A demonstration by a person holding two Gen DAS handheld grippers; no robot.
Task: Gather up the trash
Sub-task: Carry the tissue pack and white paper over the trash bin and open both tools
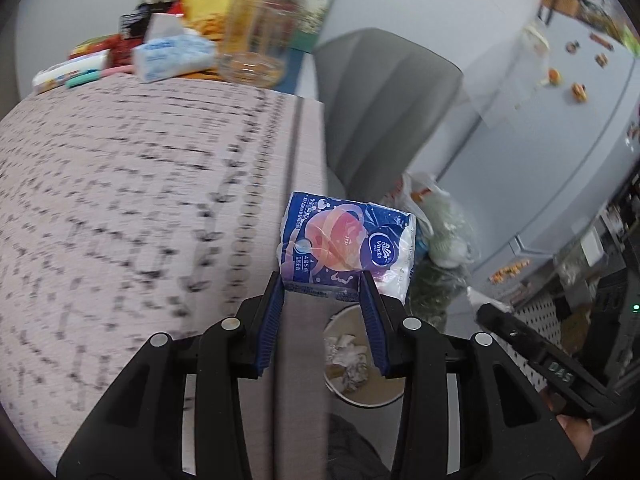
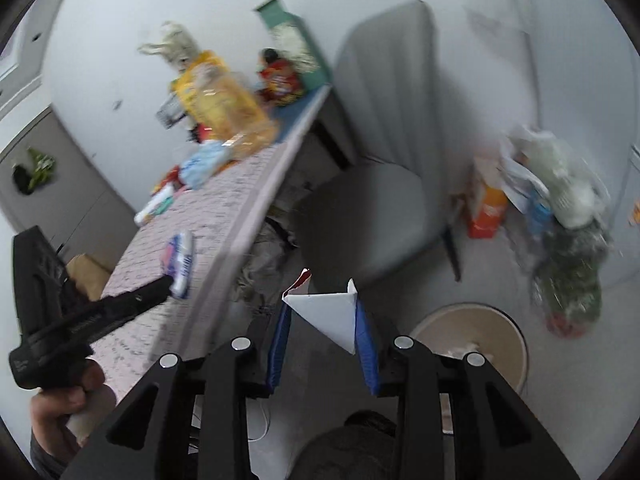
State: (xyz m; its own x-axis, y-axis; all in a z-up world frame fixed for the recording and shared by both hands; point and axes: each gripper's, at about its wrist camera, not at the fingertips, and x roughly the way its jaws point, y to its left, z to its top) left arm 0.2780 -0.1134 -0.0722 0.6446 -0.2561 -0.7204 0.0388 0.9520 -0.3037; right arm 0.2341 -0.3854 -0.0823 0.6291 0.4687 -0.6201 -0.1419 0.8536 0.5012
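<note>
Left tool (image 1: pixel 322 286) clamped on tissue pack (image 1: pixel 346 242) at tabletop (image 1: pixel 140 200) edge, right tool (image 2: pixel 322 312) pinching folded carton (image 2: pixel 328 312) near bin (image 2: pixel 468 340); get each squarely over the bin before opening.

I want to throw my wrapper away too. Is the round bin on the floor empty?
Not empty. The bin has crumpled white paper lying inside, though there looks to be room left.

both wrist views angled down, close over tongs, sharing table edge (image 1: pixel 308 152), bin (image 2: pixel 472 332)
</note>
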